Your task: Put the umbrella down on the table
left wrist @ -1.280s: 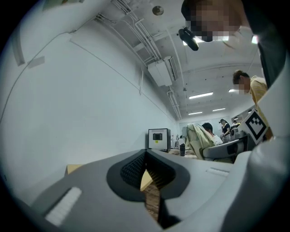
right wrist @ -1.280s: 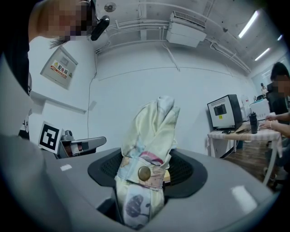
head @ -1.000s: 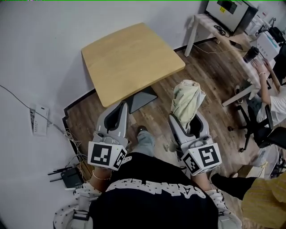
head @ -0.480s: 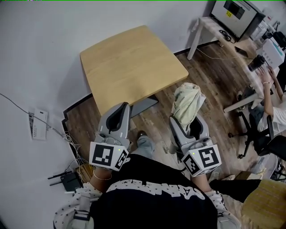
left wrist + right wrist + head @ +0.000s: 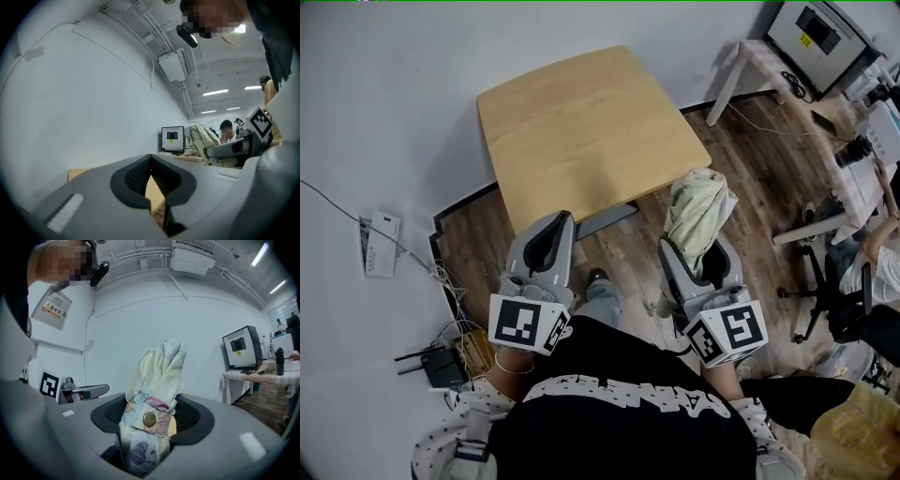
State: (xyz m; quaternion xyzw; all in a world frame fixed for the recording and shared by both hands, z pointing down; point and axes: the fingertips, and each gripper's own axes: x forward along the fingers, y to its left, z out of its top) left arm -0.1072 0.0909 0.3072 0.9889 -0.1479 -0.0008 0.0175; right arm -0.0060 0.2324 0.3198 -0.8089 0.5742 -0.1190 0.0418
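A folded pale yellow umbrella [image 5: 698,208] with a snap strap stands up between the jaws of my right gripper [image 5: 701,261], which is shut on its lower part. In the right gripper view the umbrella [image 5: 157,376] fills the gap of the right gripper [image 5: 149,423]. The bare wooden table [image 5: 581,122] stands ahead against the white wall. The umbrella's top overlaps the table's near right corner in the head view. My left gripper [image 5: 553,236] is level beside the right one, short of the table's near edge. The left gripper [image 5: 151,163] has its fingers together and holds nothing.
A white desk [image 5: 769,66] with a monitor [image 5: 825,33] stands at the back right, where a person [image 5: 886,272] sits on a black office chair [image 5: 839,286]. A router [image 5: 441,367] and cables lie on the floor at the left, by a white wall box [image 5: 380,246].
Both grippers have come closer to the table, the umbrella carried along. The umbrella's top now overlaps the table's near right corner. Neither grip has changed.
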